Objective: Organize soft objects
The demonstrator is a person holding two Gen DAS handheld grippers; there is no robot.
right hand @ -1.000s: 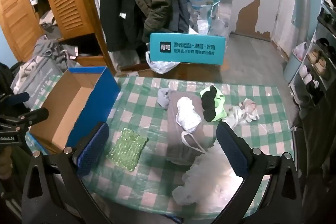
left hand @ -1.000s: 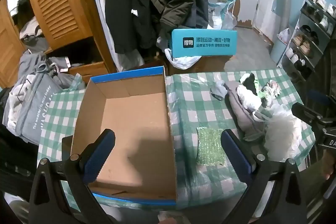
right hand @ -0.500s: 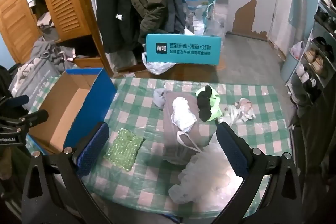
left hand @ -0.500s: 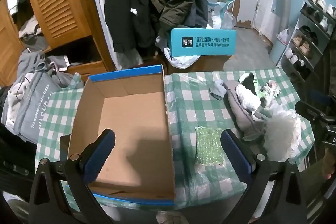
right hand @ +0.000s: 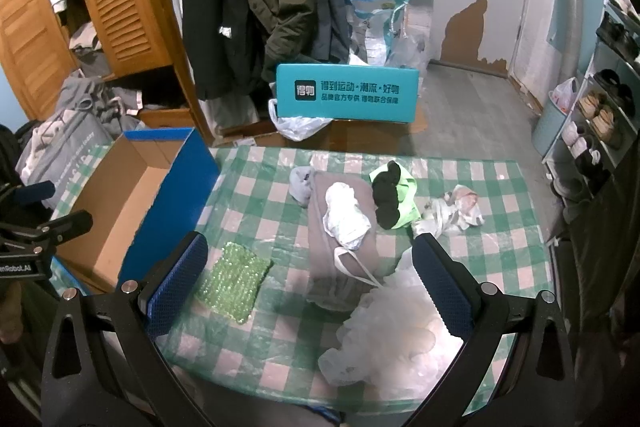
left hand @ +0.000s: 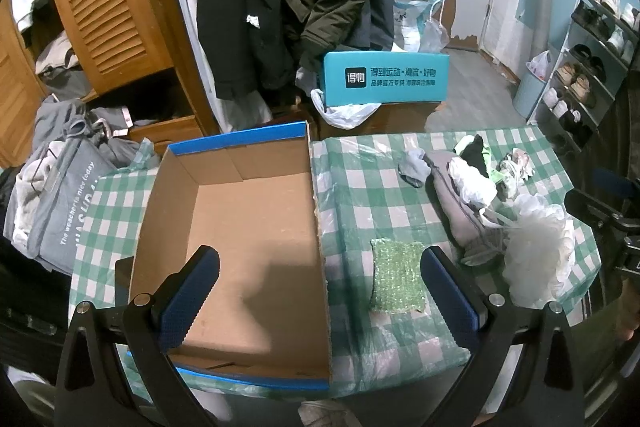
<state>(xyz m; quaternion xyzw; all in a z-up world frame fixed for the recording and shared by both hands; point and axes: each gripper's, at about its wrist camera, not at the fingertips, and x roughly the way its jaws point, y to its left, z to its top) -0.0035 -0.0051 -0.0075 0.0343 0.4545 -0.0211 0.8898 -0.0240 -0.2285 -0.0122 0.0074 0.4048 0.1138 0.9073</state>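
Through left wrist view: left gripper (left hand: 320, 291) fingers spread above empty cardboard box (left hand: 240, 227); green sequin pad (left hand: 397, 277) just right on tabletop (left hand: 360, 195). Through right wrist view: right gripper (right hand: 310, 279) fingers spread, holding nothing, over grey cloth (right hand: 340, 251) and white mesh pouf (right hand: 400, 331); light, limp, best pinched mid-bunch.

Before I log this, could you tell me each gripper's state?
Left gripper: open, holding nothing.
Right gripper: open, holding nothing.

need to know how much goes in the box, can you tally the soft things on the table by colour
green: 2, sponge pad and lime cloth
white: 3, mesh pouf, white cloth, crumpled rag
grey: 2, folded cloth, small sock
black: 1, sock
total: 8
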